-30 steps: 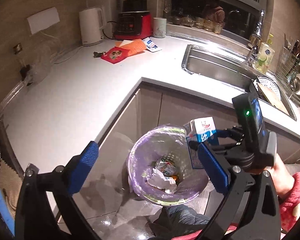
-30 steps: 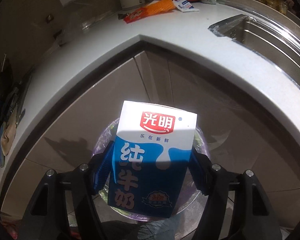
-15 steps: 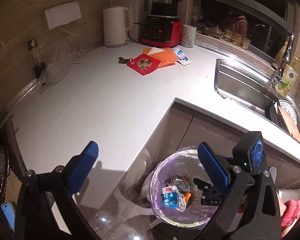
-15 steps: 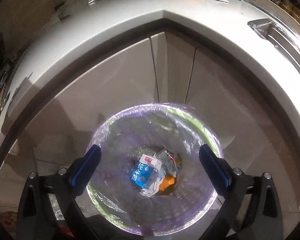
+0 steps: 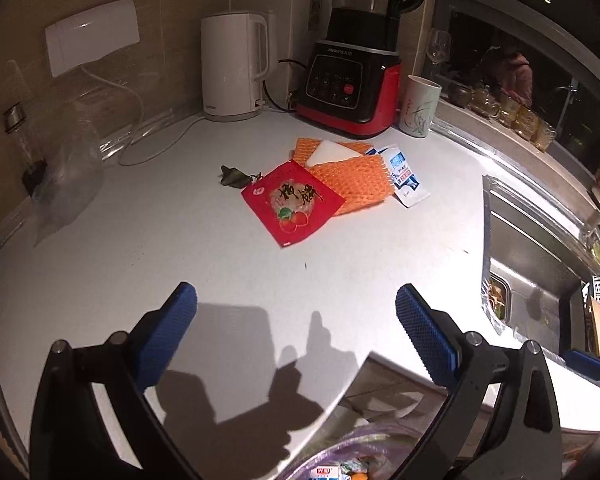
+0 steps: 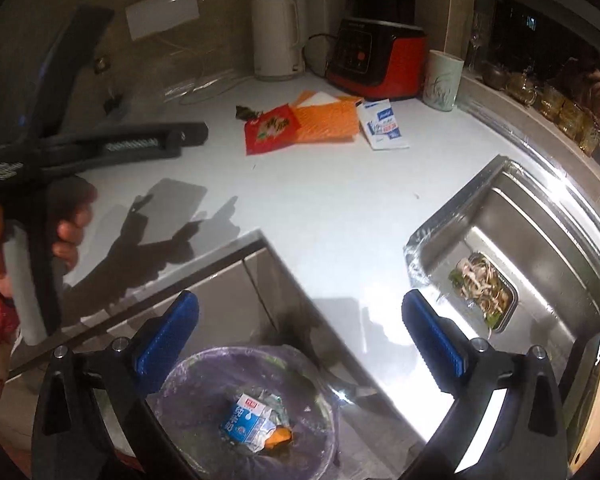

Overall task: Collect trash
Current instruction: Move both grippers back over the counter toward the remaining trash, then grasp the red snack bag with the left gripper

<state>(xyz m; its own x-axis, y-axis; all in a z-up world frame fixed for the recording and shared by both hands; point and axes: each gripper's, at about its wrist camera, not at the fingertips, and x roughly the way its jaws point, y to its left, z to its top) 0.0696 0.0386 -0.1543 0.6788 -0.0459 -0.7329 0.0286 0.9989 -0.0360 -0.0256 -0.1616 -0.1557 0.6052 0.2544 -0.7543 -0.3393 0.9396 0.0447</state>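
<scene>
My left gripper (image 5: 296,300) is open and empty over the white counter (image 5: 180,248). Ahead of it lie a red snack packet (image 5: 294,204), orange foam netting (image 5: 352,178), a blue-and-white sachet (image 5: 406,178) and a dark leaf scrap (image 5: 232,174). My right gripper (image 6: 300,304) hangs above the purple-lined bin (image 6: 204,364), its jaws opening with nothing between them. A blue milk carton (image 6: 246,420) lies in the bin among other rubbish. At the left of the right wrist view a hand (image 6: 68,232) holds the left tool.
A white kettle (image 5: 234,68), a red-and-black blender (image 5: 350,84) and a cup (image 5: 420,106) stand at the back of the counter. The steel sink (image 6: 532,216) on the right holds a tray of food scraps (image 6: 482,284). Cabinet doors (image 6: 228,304) stand behind the bin.
The right gripper opened, the milk carton dropped into the bin, and the gripper rose. The left gripper swung from above the bin to over the counter, nearer the litter.
</scene>
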